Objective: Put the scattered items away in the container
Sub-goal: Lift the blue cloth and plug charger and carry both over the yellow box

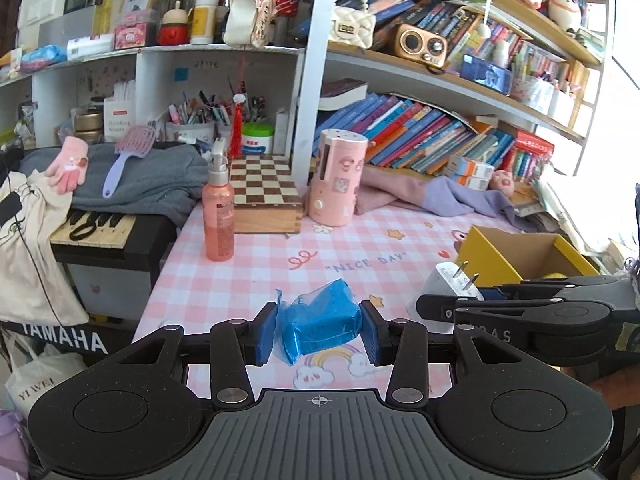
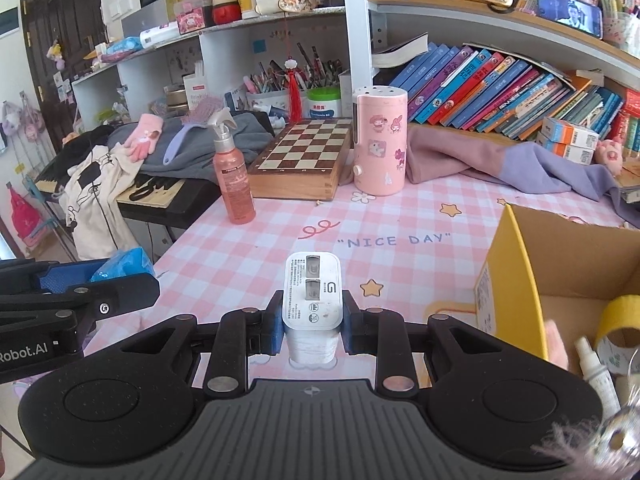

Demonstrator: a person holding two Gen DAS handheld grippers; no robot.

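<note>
Left gripper clamps blue wrapped packet; right gripper clamps white USB charger. Yellow cardboard box at 3 o'clock. Risk: slick wrapper slips; grippers collide over box.

We count two black two-finger grippers, the left gripper and the right gripper. There is one blue plastic-wrapped packet and one white plug-in charger block. One yellow cardboard box holds one yellow tape roll and one small white bottle. Beyond, we count one pink spray bottle, one wooden chessboard box, one pink sticker-covered cylinder, one pink glove and one lilac hairbrush.
</note>
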